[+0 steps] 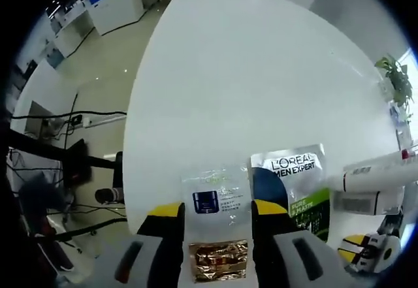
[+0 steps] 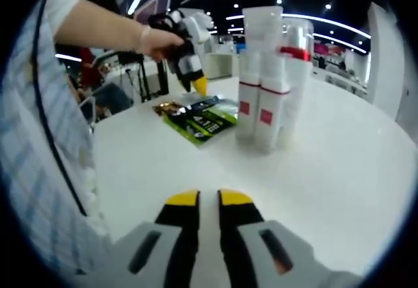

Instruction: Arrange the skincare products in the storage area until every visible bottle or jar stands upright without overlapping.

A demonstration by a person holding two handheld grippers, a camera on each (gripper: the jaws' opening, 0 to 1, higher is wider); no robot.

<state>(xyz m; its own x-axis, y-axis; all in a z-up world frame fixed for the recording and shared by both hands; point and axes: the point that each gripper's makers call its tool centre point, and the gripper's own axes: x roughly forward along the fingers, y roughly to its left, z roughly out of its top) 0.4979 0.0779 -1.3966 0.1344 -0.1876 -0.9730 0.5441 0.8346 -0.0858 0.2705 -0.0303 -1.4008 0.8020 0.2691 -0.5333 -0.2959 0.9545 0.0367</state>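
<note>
On the round white table (image 1: 261, 92), upright white red-banded skincare bottles (image 2: 268, 72) stand at twelve o'clock from the nearly closed, empty right gripper (image 2: 208, 200), while the wide-open left gripper (image 1: 215, 208) straddles a flat clear sachet (image 1: 214, 200).

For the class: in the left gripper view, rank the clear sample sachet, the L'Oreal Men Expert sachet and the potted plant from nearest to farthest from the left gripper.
1. Clear sample sachet: between the left gripper's jaws.
2. L'Oreal Men Expert sachet: just right of the jaws.
3. Potted plant: at the table's far right edge.
</note>
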